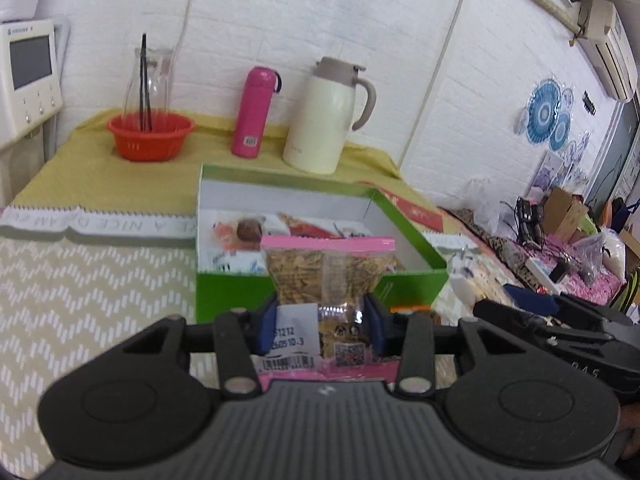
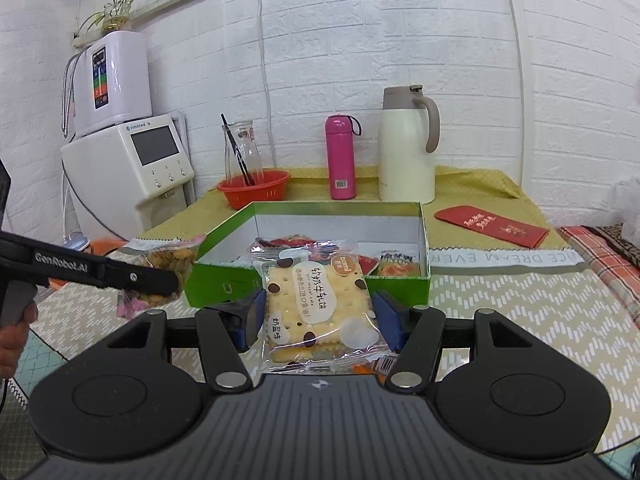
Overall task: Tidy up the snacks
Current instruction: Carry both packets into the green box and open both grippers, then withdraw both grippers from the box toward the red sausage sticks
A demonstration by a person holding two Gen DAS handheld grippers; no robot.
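In the lower centre of the left wrist view, the left gripper (image 1: pixel 320 326) has its two blue pads pressed on the lower part of a clear zip bag of brown snack pieces (image 1: pixel 330 276) with a pink strip on top. In the lower centre of the right wrist view, the right gripper (image 2: pixel 318 316) is clamped on the sides of a cracker packet (image 2: pixel 318 308), which stands upright between the pads. Both items are held in the air just before the green box (image 2: pixel 425 240), which sits in the middle of each frame on the patterned tablecloth (image 2: pixel 520 312). The box is open and already has some small packets (image 2: pixel 394 264) on its white floor.

I judge the step in hand is to put both snacks into the box. To do it well, each item should pass above the near green wall, go down to a free part of the floor, and only then the pads should open. The bag is soft and may hang, so lift it enough. It is better to place one after the other, because the two grippers are near.

Further back, in the upper middle, a red basket (image 2: pixel 254 190), a pink bottle (image 2: pixel 341 158) and a cream jug (image 2: pixel 406 148) stand by the wall.
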